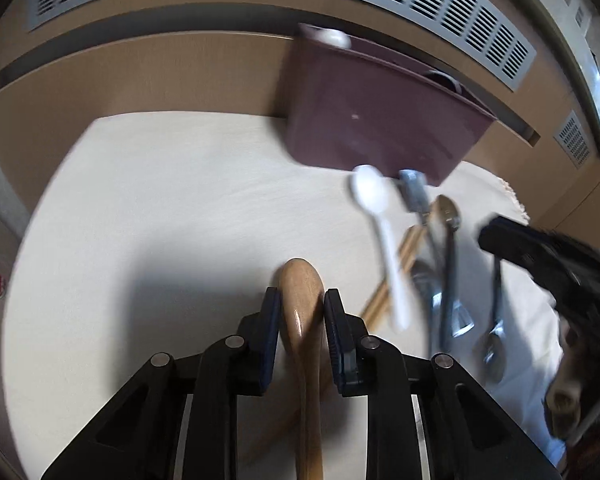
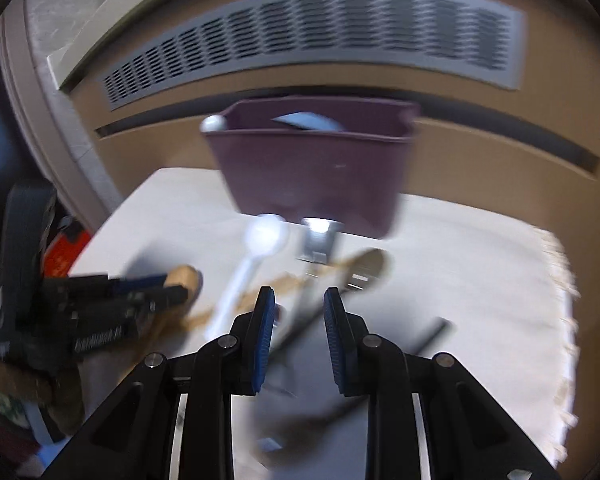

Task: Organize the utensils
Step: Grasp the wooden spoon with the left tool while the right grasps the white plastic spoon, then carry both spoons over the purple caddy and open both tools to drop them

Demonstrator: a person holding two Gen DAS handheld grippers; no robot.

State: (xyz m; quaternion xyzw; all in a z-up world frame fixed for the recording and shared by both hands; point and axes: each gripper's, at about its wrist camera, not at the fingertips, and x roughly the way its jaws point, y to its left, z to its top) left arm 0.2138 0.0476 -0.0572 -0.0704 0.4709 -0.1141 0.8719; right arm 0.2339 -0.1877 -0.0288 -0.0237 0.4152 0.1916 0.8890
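Left tongs [image 1: 302, 312] clamp the rounded wooden spoon [image 1: 303, 300] above the pale tabletop [image 1: 160, 200], lined up for the maroon plastic caddy [image 1: 380, 120], I'd guess. Right tongs [image 2: 299, 320] hang parted, empty. Only their view shows white pieces already inside the caddy.

no text is showing legibly in either view. the only lettering is sitting on the left gripper [image 2: 168, 286] as seen from the right wrist camera: pale marks on its black body, low and to the left of the purple bin [image 2: 316, 176], and they are blurring too much to be read. the bin itself is carrying no readable label, and nothing near it is bearing a number, brand or sign that can be made out.
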